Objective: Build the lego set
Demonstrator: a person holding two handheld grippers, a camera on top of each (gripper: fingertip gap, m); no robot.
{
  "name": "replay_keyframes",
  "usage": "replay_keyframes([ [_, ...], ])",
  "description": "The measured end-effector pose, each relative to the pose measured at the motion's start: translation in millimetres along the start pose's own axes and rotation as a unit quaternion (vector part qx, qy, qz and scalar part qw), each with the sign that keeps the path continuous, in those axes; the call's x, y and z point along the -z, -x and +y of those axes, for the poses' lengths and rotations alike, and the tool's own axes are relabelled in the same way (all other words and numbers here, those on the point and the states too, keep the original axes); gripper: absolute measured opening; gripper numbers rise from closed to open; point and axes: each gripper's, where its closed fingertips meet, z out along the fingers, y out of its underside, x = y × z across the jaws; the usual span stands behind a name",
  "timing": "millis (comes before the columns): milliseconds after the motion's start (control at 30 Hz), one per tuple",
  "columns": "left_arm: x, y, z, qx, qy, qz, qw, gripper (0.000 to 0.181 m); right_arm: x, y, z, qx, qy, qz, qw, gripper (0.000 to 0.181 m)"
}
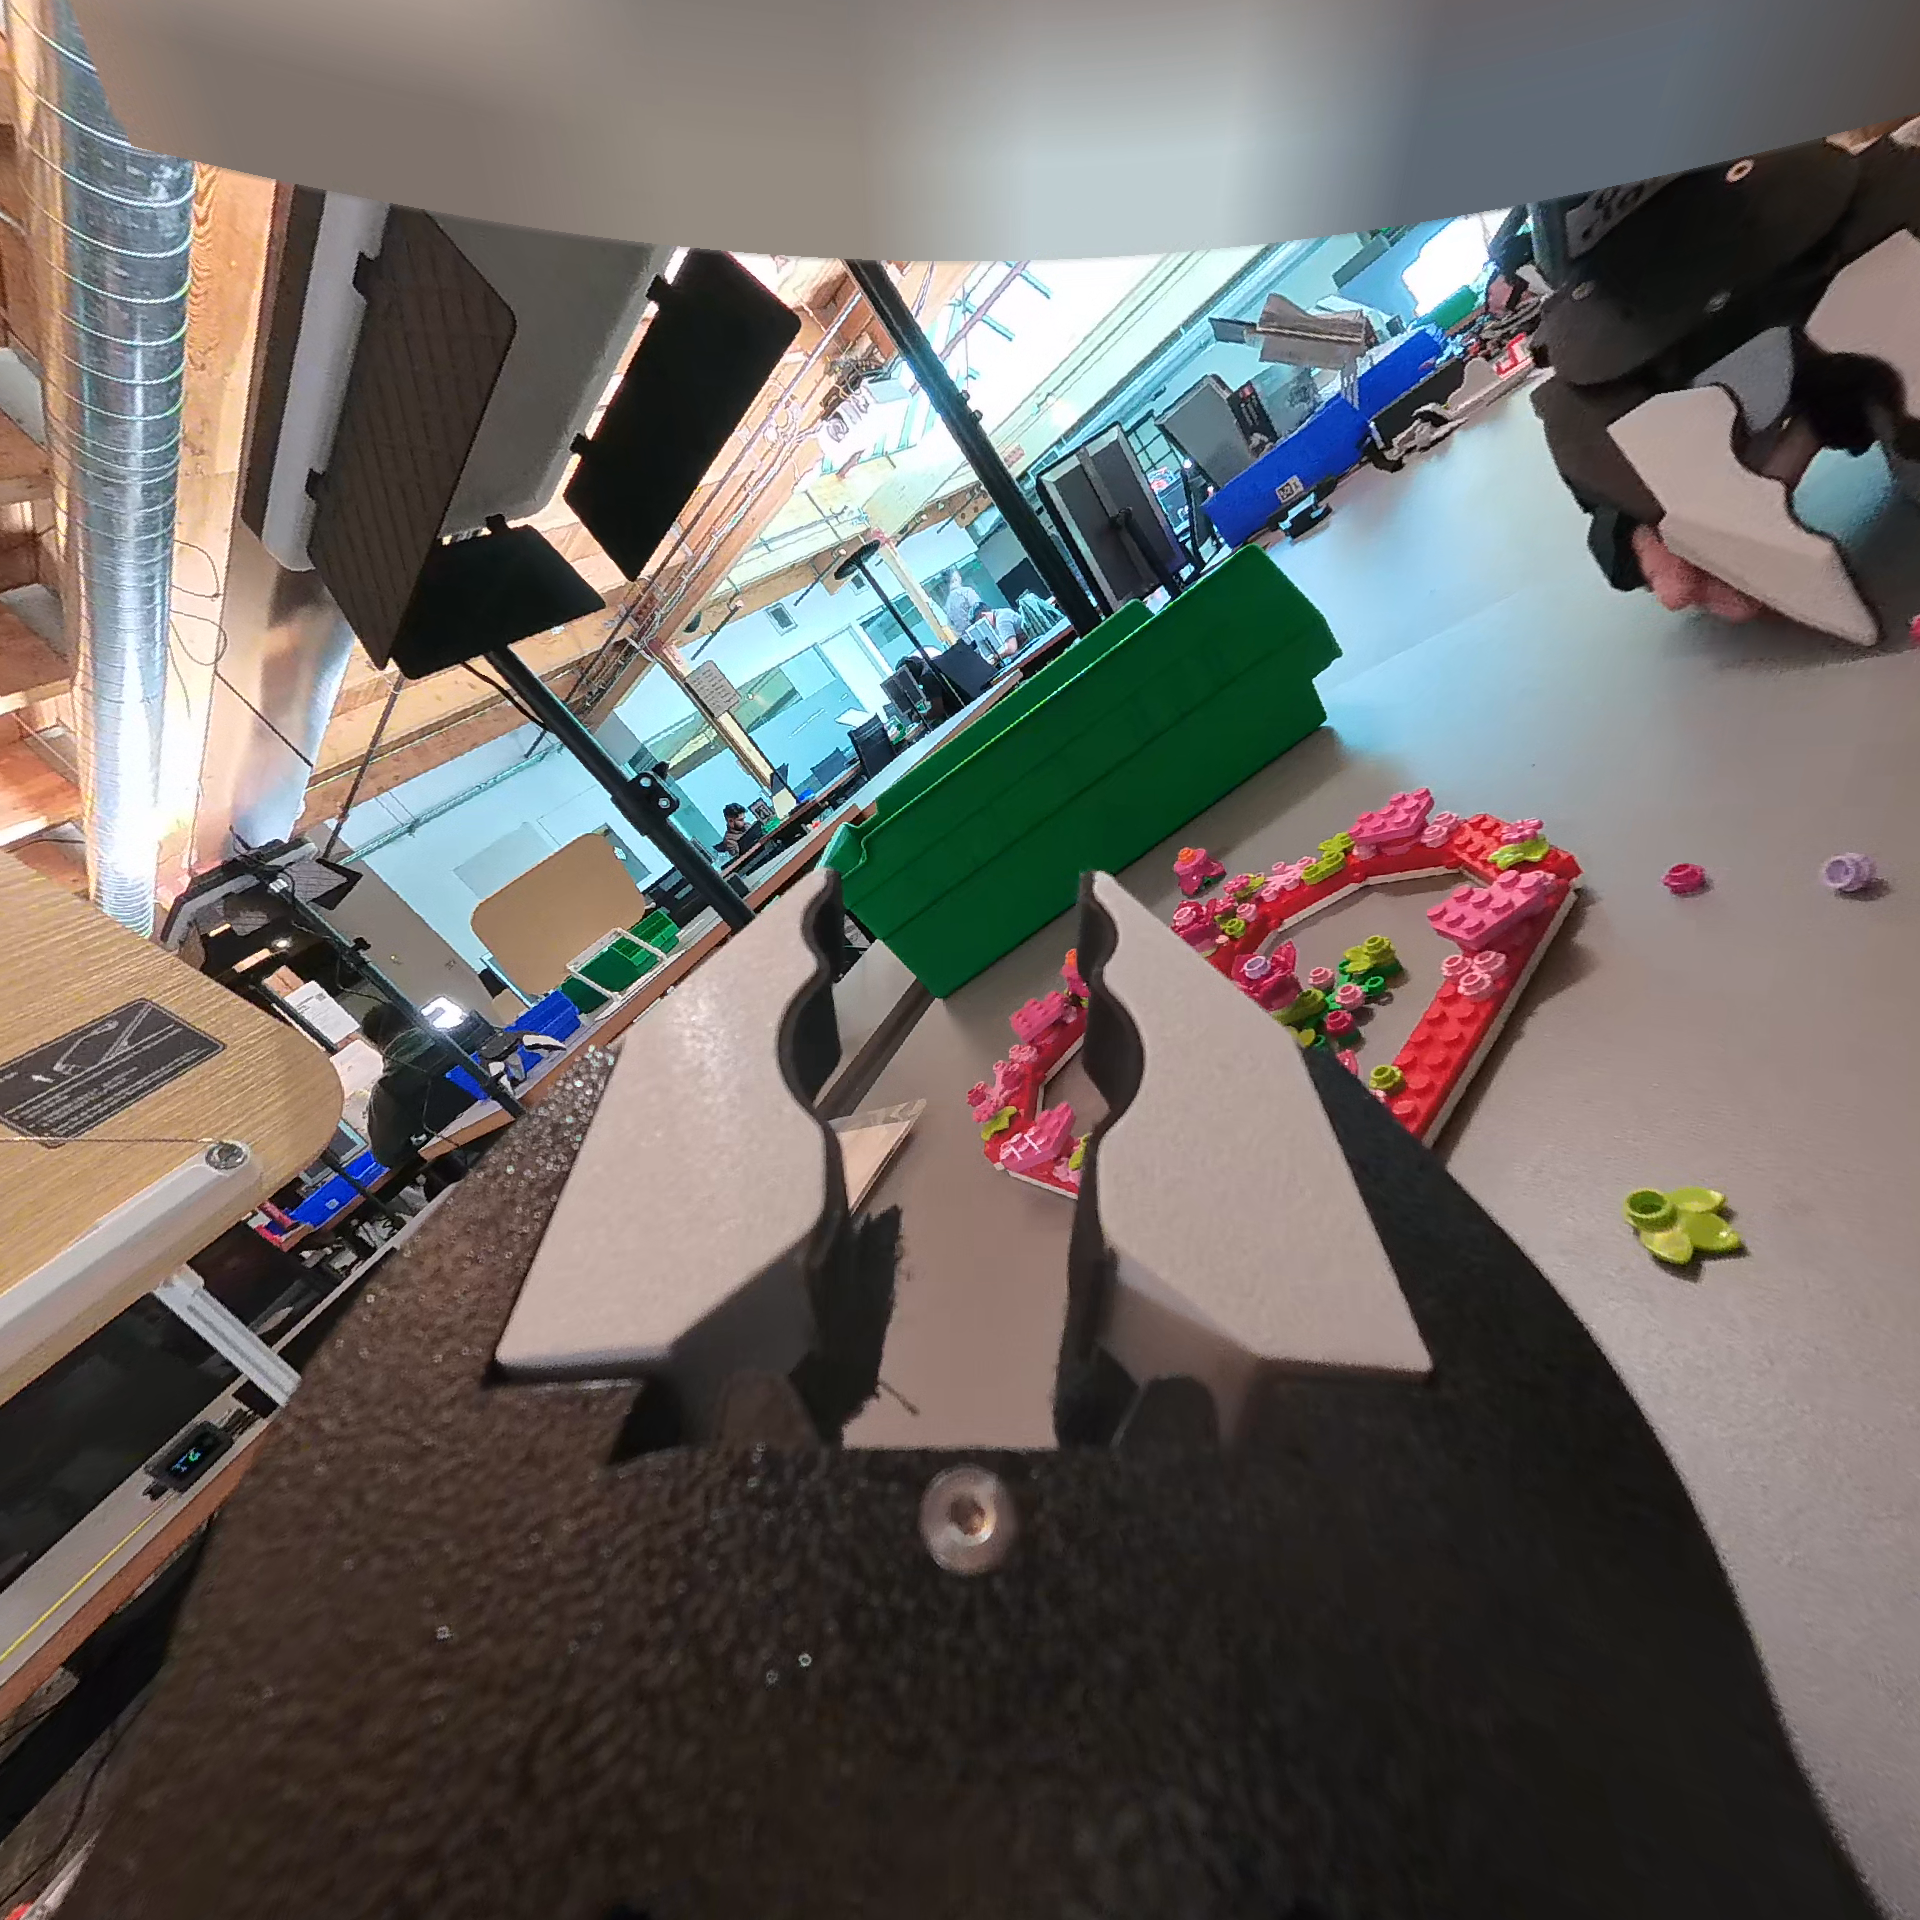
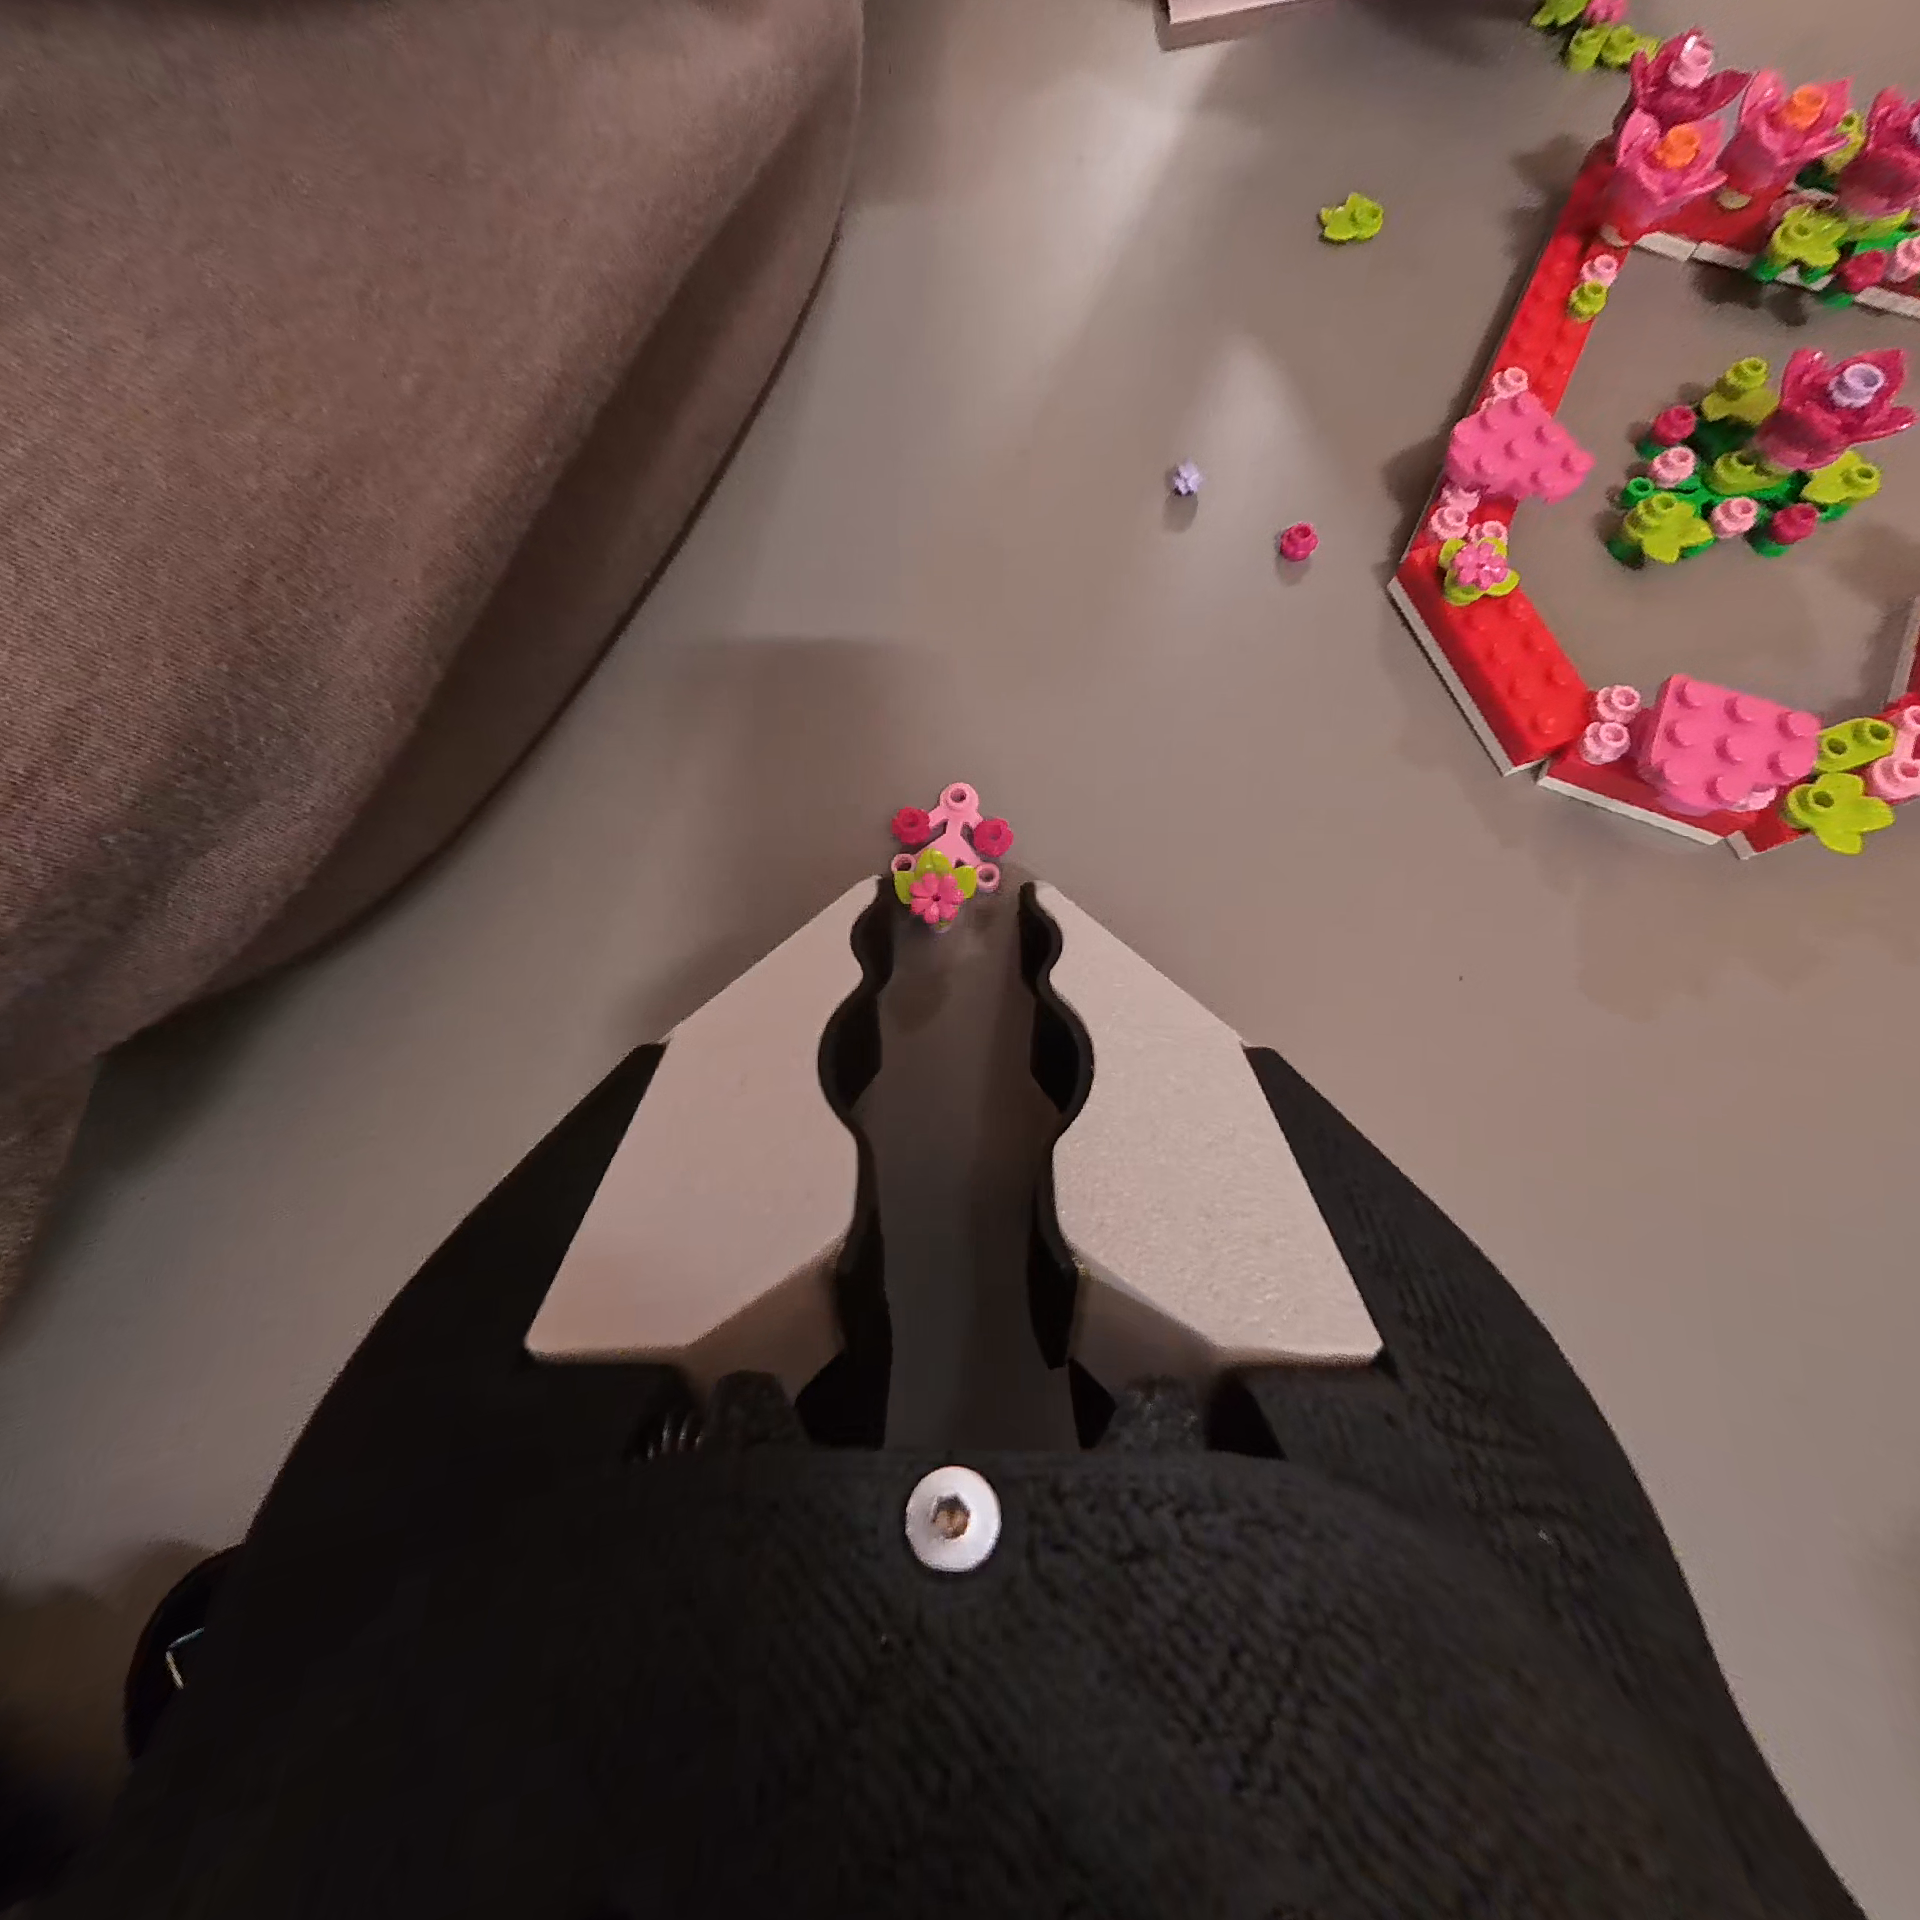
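A red lego frame studded with pink bricks, flowers and lime leaves lies on the grey table; it also shows at the right of the right wrist view. A small flower cluster sits inside it. My right gripper is open, low over the table. A small pink flower piece with magenta buds and a lime leaf lies at its tips, partly between them. My left gripper is open and empty, tilted, just left of the frame. The right gripper also shows far right in the left wrist view.
A green bin stands behind the frame. Loose pieces lie on the table: a lime leaf, a magenta stud and a lavender stud. Brown cloth covers the left side. Some 25 centimetres of space lies between my two pairs of fingers.
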Motion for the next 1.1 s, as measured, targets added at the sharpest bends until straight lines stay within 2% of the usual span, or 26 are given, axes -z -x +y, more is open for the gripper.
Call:
replay_keyframes([
  [567,-1,-4,3,-0.007,0.006,0.008,1.0,0.042,0,1,-4,0.013,-0.015,-0.003,1.0,0.008],
  [900,-1,-6,4,-0.012,0.008,0.013,1.0,0.041,5,-17,-9,0.033,-0.034,0.055,0.997,0.007],
  [967,-2,-12,5,-0.01,0.013,0.031,0.999,0.041,6,-21,-10,0.036,-0.036,0.066,0.996,0.007],
  [1100,-7,-41,8,-0.024,0.048,0.112,0.992,0.042,7,-30,-15,0.05,-0.047,0.091,0.993,0.007],
])
